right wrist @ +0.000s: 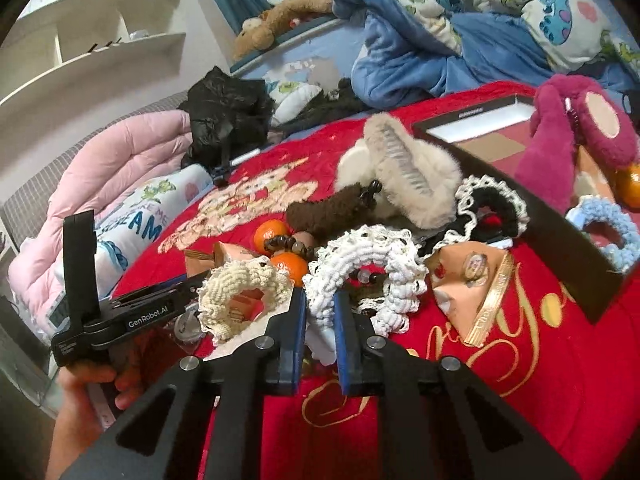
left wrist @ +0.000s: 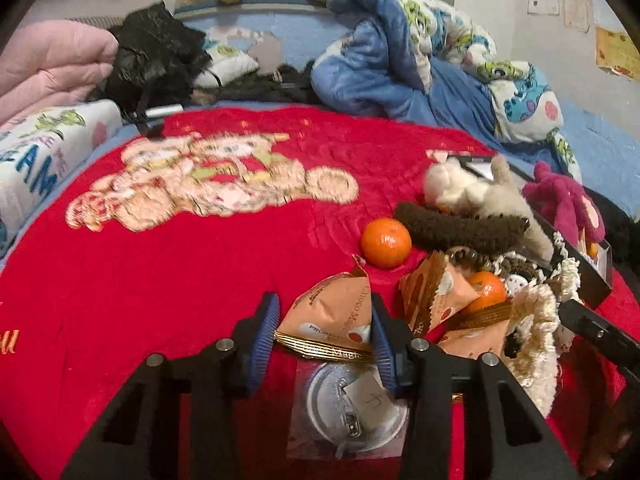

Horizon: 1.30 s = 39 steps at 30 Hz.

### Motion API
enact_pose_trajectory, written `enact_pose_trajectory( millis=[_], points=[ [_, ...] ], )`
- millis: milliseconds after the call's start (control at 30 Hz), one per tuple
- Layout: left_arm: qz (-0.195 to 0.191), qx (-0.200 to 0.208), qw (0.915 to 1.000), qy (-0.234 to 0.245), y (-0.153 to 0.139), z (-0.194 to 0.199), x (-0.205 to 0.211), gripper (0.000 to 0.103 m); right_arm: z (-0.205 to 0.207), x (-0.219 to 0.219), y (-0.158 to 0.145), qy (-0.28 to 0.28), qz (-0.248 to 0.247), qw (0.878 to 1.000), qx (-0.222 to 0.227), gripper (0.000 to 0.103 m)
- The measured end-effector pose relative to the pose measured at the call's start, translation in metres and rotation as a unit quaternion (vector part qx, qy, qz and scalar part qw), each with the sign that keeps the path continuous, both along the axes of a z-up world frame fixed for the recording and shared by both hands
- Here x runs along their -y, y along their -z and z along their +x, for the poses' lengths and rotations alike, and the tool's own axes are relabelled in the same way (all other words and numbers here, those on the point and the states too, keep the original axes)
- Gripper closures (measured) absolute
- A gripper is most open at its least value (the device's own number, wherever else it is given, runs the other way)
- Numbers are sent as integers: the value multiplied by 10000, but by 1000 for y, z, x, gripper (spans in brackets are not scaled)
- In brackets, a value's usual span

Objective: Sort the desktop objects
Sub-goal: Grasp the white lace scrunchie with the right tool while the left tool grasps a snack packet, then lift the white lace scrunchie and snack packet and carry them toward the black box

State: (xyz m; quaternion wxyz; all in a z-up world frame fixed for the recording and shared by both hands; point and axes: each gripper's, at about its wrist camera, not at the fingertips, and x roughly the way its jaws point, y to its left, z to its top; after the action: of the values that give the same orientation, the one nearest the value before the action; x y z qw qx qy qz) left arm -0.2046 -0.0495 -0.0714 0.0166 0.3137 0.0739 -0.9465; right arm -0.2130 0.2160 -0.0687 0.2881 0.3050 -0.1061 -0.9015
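Landmark: loose mandarin (left wrist: 386, 242), round, dimpled glossy peel, sitting on the red plush blanket (left wrist: 160, 280).

Left gripper (left wrist: 324, 308): just in front of the mandarin, ribbed blue pads set against both sides of a snack packet (left wrist: 316, 320), seemingly pressing it. Packet: peach-coloured crinkly foil, pillow shape puffed to a point, gold-striped seal along its near edge, "Choco Magic" printed on it. Nearer the camera than the mandarin, under the jaws: round pin badge (left wrist: 356, 408), metal back up, safety-pin clasp showing, sealed in a clear sleeve with a small paper tag.

Right gripper (right wrist: 319, 300): clamped tight on a white scrunchie (right wrist: 360, 264), chunky crocheted yarn in a ruffled ring with dark beads inside the loop. Lies in front of the mandarin and to its right in the right wrist view.

Also by the mandarin:
- directly in front, a second mandarin (right wrist: 290, 266), half buried in the pile
- touching or nearly touching, a string of brown wooden beads (right wrist: 288, 242)
- just to the right, a brown hair clip (left wrist: 460, 228), long, woolly, curly-piled
- behind and right, a cream fur claw clip (right wrist: 412, 184), soft and fluffy, clear plastic teeth showing
- in front, slightly left in the right wrist view, a cream knitted scrunchie (right wrist: 240, 292), thick and ropy
- well to the right, a second peach foil packet (right wrist: 468, 280), a black scrunchie with white lace edging (right wrist: 492, 204), then a shallow black tray (right wrist: 560, 224) holding a magenta plush toy (right wrist: 576, 128) and a pale blue scrunchie (right wrist: 612, 232).
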Motion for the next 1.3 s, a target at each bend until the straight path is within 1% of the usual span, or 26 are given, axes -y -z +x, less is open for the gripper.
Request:
enact_pose_trajectory(
  millis=[67,133,267,400,533,600,633,667,733,900,1100,1233,1300],
  points=[
    [-28,-187,9998,-69,-4,9,1,57,6,-3,-3,41,-56,9999,-140,91],
    [-14,-262,9996,-97,-6,14,2,57,11,-6,-5,108,-64,9996,-240,91],
    [7,-377,9992,-159,-9,25,3,58,17,-15,-5,195,-166,9994,-213,91],
    [34,-299,9994,-181,-7,39,0,58,21,-25,-4,337,-260,9989,-177,91],
    [-4,-274,9991,-330,-4,59,-6,58,22,-26,-3,406,-182,9990,-103,91],
    [-8,-240,9992,-314,0,68,-10,58,22,-26,-3,408,-161,9990,-91,90],
    [-70,-194,9993,-312,4,73,-14,58,23,-26,-3,411,-156,9990,-89,90],
    [-112,-142,9995,-273,6,77,-18,58,23,-26,-2,418,-155,9990,-85,90],
    [-180,-170,9995,-200,6,83,-24,58,25,-27,-2,446,-151,9988,-93,90],
    [-52,-119,9999,-43,12,101,-35,58,36,-32,-1,497,-123,9987,-76,90],
    [-170,-139,9997,136,11,114,-54,58,52,-44,-2,569,-237,9981,-80,90],
    [21,-133,9996,240,6,119,-63,58,56,-50,-5,668,-294,9973,-105,90],
    [95,-192,9994,261,1,124,-69,58,59,-51,-6,690,-257,9972,-103,90]
  ],
)
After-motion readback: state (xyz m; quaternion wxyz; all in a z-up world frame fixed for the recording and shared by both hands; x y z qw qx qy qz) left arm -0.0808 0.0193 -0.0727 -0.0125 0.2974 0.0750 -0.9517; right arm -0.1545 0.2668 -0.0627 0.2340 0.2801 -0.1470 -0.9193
